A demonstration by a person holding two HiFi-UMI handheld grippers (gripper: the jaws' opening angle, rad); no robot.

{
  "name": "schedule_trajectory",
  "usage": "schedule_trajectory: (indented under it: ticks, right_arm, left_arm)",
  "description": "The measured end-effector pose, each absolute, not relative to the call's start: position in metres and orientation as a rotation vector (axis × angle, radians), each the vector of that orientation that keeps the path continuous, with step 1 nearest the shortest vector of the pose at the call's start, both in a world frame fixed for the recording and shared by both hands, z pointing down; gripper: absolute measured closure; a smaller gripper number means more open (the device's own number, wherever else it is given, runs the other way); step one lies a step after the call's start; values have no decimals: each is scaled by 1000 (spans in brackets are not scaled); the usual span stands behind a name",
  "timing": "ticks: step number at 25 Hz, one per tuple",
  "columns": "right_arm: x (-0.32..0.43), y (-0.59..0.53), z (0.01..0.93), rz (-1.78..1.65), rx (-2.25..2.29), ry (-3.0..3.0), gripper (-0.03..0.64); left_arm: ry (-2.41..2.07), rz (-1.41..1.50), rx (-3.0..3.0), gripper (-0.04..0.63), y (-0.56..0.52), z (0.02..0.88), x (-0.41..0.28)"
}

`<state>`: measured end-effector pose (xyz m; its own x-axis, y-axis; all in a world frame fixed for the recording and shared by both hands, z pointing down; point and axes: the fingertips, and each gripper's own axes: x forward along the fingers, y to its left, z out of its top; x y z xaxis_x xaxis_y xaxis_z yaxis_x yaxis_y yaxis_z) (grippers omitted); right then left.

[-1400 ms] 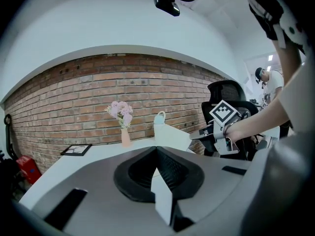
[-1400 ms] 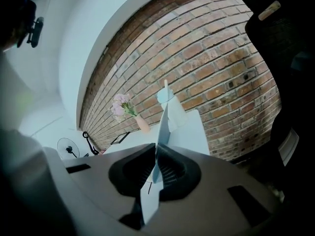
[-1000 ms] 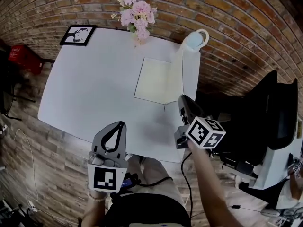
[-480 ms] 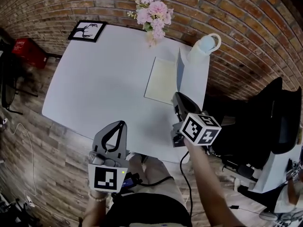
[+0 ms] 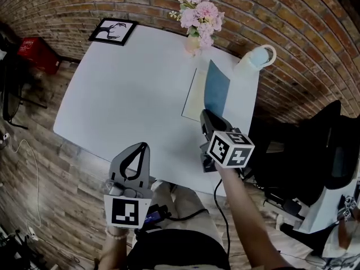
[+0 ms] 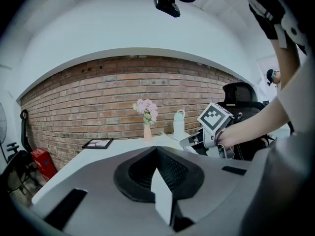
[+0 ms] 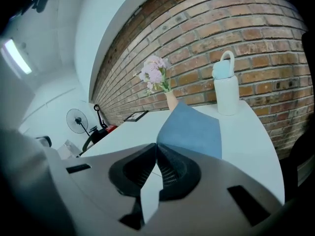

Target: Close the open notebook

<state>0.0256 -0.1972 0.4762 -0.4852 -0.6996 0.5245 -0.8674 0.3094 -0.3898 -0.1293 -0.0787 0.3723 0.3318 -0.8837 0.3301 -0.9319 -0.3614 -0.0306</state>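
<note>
On the white table (image 5: 124, 89) lies the notebook, its cream page (image 5: 192, 97) flat and its blue cover (image 5: 217, 92) standing up and tilted left over the page. My right gripper (image 5: 204, 115) is at the cover's near corner, shut on its edge. In the right gripper view the blue cover (image 7: 194, 130) rises straight out of the right gripper (image 7: 157, 145), whose jaws are pressed together. My left gripper (image 5: 145, 147) hangs shut and empty at the table's near edge, well left of the notebook. The left gripper (image 6: 156, 149) shows nothing between its closed jaws.
A vase of pink flowers (image 5: 198, 16) stands just behind the notebook. A pale blue bottle (image 5: 256, 57) is at the back right corner, and a framed picture (image 5: 112, 31) at the back left. A brick wall runs behind. A black chair (image 5: 332, 145) sits right of the table.
The blue cover has swung up from nearly flat on the right, through upright, to leaning left over the page. My right gripper moved left with it. The left gripper hardly shifted.
</note>
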Motion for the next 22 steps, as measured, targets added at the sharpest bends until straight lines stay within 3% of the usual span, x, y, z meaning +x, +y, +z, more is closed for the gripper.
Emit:
schedule_trajectory:
  ticks: [22]
  right_arm:
    - [-21,-205,556,759,1190,-2103,574]
  left_arm:
    - [-1720,433,2344,578,-76,383,-156]
